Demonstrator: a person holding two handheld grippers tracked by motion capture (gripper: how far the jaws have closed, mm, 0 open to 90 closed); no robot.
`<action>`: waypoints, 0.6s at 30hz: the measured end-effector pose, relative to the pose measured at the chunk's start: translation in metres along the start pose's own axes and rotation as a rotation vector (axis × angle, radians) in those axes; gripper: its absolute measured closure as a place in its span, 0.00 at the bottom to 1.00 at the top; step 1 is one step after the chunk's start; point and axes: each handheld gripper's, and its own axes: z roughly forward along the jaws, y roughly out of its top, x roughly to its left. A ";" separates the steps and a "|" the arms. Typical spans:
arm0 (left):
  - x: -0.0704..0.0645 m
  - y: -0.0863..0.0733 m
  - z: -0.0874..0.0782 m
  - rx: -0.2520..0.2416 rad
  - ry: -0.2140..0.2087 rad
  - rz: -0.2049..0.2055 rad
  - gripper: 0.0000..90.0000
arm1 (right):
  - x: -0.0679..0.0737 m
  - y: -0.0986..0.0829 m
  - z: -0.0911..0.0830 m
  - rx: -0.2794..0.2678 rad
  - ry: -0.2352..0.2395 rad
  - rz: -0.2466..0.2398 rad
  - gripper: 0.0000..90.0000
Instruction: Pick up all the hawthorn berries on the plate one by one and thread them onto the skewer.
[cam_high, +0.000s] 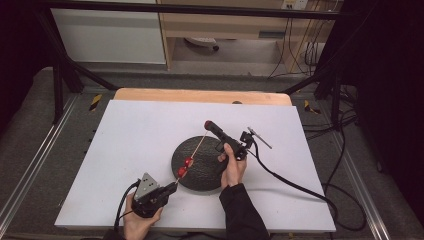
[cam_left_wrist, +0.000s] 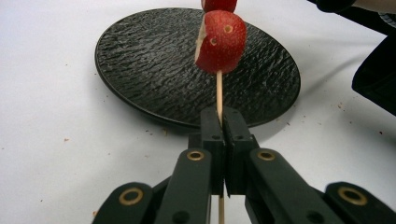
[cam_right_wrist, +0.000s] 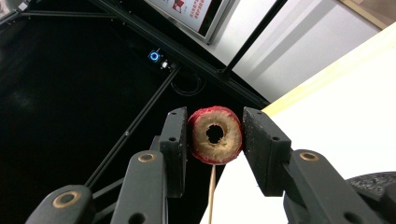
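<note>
Fruit-skewering at the counter (cam_high: 125, 150), seen from above and along each claw. The left claw (cam_high: 170, 188) was clamped shut on the lower end of a thin wooden skewer (cam_high: 196, 148), which slanted up and away over the black textured plate (cam_high: 210, 175). In the left gripper view the jaws met on the stick just at the plate's near rim, and two red fruit pieces (cam_left_wrist: 220, 42) sat threaded on it above the plate, the nearer one pierced and showing pale flesh at one edge. The right claw (cam_high: 209, 125), beyond the plate's far rim, gripped a cored red fruit ring (cam_right_wrist: 215, 135) between its jaws at the skewer's upper tip; the stick appeared to run up to the ring's lower edge, though whether it had entered the flesh could not be told.

Progress, as judged: two pieces were on, a third was being presented to the tip, and pushing it down the stick toward the others remained. The plate itself carried nothing.

Writing: a red-and-white panel far behind the right claw bore marks too small to read.
</note>
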 end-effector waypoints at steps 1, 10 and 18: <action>0.000 0.000 0.000 -0.001 0.000 -0.001 0.98 | 0.000 0.000 0.000 0.002 -0.001 0.000 0.69; -0.003 0.001 0.003 -0.003 0.000 -0.033 0.98 | -0.001 -0.003 0.000 -0.005 0.005 0.013 0.69; -0.016 0.005 0.011 -0.028 0.014 -0.072 0.98 | -0.003 -0.008 0.001 -0.026 0.023 0.033 0.69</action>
